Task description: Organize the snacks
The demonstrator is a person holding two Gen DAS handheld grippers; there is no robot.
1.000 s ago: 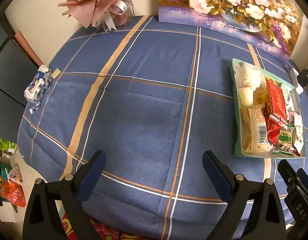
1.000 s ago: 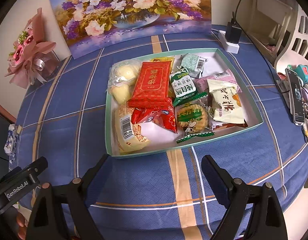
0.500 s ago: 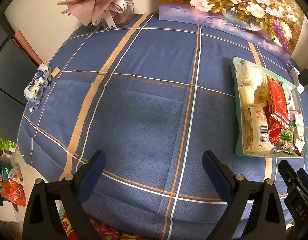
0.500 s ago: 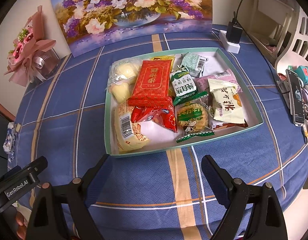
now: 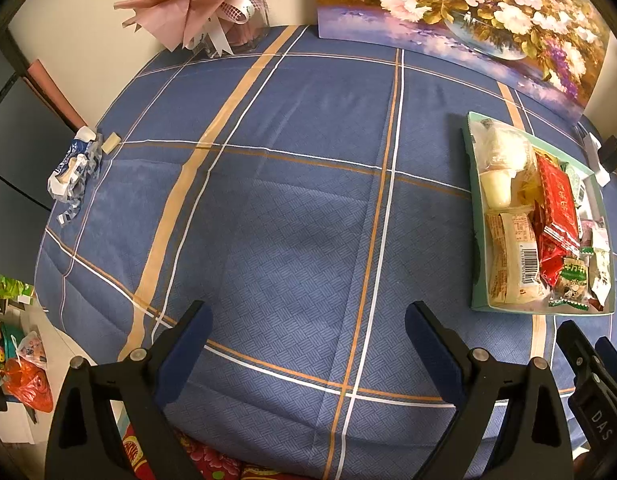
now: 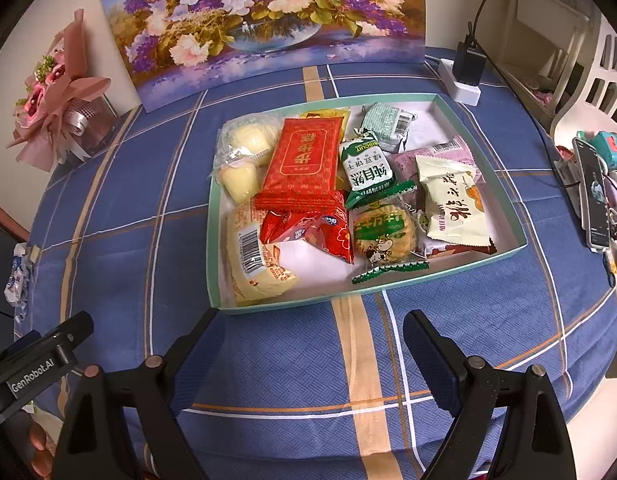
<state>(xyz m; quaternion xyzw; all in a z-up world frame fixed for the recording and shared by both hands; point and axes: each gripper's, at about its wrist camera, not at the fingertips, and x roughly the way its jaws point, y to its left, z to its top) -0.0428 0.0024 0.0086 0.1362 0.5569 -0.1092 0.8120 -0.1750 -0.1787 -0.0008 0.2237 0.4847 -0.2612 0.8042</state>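
blue checked cloth [image 5: 292,208]: covers the whole table under both tools, crossed by tan and white stripes.
tray [image 6: 484,258]: pale green, shallow, sits on the cloth just beyond the right gripper; in the left wrist view it lies at the far right edge.
snacks [image 6: 372,200]: all piled inside the tray, overlapping one another.
red packet [image 6: 304,162]: flat, gold lettering, rests near the tray's middle, partly over a crumpled red wrapper [image 6: 312,234].
green-and-white biscuit pack [image 6: 366,166]: just right of the red packet, touching it.
round cracker [image 6: 384,230]: in clear wrap, near the tray's front wall.
cream pouch [image 6: 454,204]: at the right side of the tray.
yellow barcoded bun pack [image 6: 254,260]: front left corner.
right gripper [image 6: 308,334]: jaws spread wide, nothing between them, poised above bare cloth before the tray.
left gripper [image 5: 308,320]: jaws spread wide, nothing between them, above bare cloth well left of the tray.
flower painting [image 6: 264,16]: leans on the wall behind the tray.
pink bouquet [image 5: 200,0]: at the table's far left corner.
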